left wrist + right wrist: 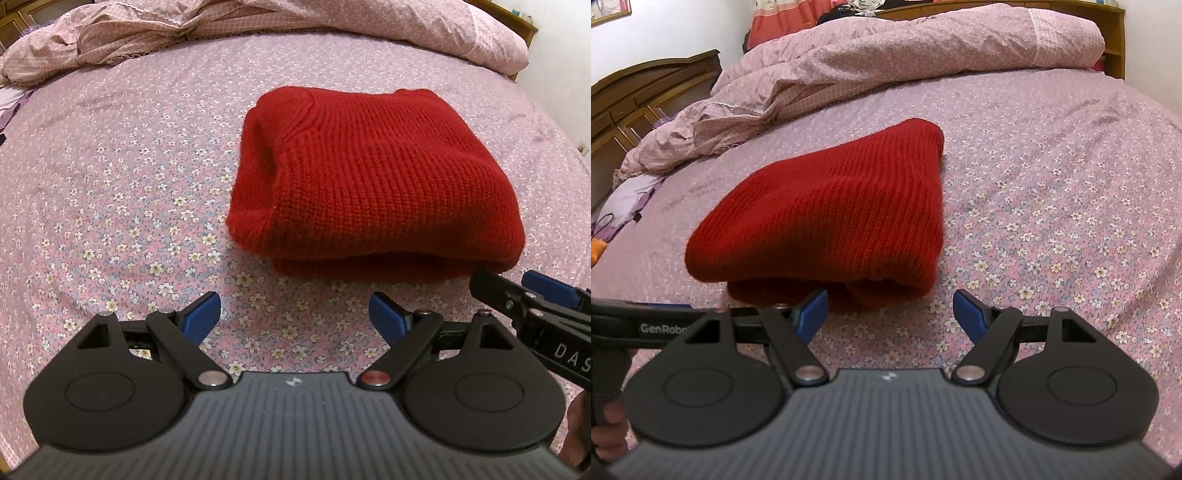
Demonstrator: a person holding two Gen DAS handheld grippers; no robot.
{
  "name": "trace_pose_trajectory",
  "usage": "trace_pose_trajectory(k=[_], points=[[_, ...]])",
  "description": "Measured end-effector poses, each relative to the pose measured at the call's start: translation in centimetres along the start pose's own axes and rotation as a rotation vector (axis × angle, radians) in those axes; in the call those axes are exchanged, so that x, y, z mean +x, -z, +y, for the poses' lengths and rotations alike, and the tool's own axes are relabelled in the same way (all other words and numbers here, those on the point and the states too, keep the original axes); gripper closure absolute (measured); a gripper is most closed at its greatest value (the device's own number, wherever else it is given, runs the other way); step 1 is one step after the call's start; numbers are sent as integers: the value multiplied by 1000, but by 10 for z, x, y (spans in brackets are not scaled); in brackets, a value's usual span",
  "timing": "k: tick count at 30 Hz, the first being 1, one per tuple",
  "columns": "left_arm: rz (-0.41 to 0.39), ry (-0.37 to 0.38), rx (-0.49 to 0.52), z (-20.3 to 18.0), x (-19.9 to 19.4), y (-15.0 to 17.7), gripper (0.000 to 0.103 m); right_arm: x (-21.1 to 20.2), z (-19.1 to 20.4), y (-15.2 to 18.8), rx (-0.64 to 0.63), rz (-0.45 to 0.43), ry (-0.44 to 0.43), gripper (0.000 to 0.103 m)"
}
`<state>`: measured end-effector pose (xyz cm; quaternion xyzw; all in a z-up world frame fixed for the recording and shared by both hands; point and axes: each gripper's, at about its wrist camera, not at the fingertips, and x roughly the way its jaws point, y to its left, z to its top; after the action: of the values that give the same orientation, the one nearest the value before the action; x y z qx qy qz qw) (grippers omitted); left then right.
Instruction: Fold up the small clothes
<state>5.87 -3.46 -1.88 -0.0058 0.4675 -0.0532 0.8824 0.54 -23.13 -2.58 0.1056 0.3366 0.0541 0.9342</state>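
A red knitted sweater point(369, 177) lies folded into a thick rectangle on the floral bed sheet point(122, 206). It also shows in the right wrist view point(827, 218). My left gripper point(295, 317) is open and empty, just in front of and left of the sweater's near edge. My right gripper point(890, 314) is open and empty, right at the sweater's near right corner without holding it. The right gripper also shows at the right edge of the left wrist view point(524, 295).
A crumpled pink quilt point(258, 26) lies across the far side of the bed. A wooden headboard point(639, 96) stands at the left in the right wrist view. A purple printed cloth point(624, 206) lies at the bed's left edge.
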Motion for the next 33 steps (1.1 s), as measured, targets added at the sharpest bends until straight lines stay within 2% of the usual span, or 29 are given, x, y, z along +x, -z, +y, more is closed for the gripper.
trace_pose_trajectory(k=[33], points=[[5,-8,8,-2,-1,1,13,-1,2,0,-6,2,-5,27]])
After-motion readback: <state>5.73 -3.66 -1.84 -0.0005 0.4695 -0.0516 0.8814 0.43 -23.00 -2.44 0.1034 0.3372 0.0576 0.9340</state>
